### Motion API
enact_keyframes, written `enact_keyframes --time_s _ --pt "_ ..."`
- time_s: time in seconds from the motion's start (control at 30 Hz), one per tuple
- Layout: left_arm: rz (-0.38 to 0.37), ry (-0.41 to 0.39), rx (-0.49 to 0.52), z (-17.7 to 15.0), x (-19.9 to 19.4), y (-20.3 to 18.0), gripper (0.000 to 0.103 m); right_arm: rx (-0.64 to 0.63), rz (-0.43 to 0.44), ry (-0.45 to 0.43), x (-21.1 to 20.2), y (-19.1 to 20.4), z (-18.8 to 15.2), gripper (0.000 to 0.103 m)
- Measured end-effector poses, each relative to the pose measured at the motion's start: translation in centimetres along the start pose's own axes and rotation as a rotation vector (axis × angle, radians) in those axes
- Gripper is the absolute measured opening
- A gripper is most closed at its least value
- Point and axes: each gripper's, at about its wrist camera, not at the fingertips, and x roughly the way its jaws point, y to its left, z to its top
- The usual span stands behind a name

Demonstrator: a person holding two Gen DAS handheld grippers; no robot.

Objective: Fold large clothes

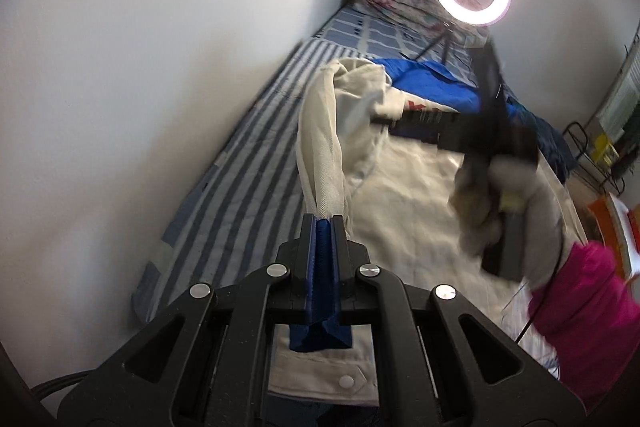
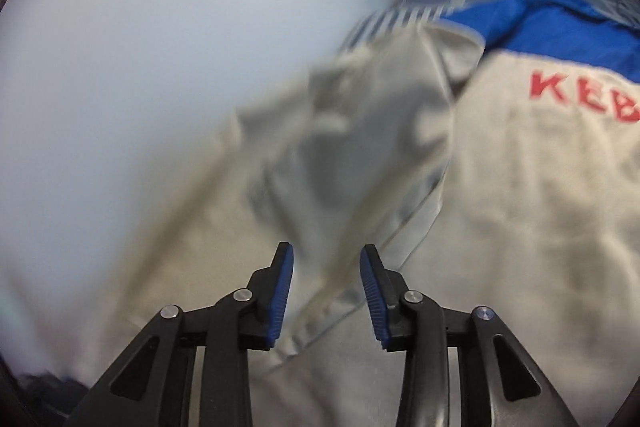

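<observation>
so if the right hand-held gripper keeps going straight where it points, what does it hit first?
Probably the cream jacket's lifted sleeve, which lies right ahead of the open right hand-held gripper; blur makes depth uncertain.

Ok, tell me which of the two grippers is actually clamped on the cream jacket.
The left gripper: its jaws are pinched shut on a stretched fold of the cream jacket. The right gripper hangs open above the cloth, gripping nothing.
</observation>
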Motion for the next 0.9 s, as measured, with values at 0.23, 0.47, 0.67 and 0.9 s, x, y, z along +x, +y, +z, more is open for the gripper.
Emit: enact_keyframes --time_s 0.23,0.47,0.67,0.9 --pt "-0.032 0.030 0.051 -1.9 -0.3 -1.6 0.004 -0.007 0.035 -0.065 -2.0 3.8 3.1 0.057" --pt "-0.055 0.041 0.110 -3.0 -1.1 -3.1 0.004 0.008 -0.059 0.043 2.3 4.4 4.4 0.004" --pt "-0.098 0.070 0.172 -4.3 -1.3 -5.0 0.004 0.001 -0.085 -0.016 -2.2 2.3 3.4 0.000" --pt "-0.145 0.117 0.261 -7.0 -1.3 -7.5 0.004 0.067 -0.131 -0.055 -7.9 -1.8 -1.0 0.000"
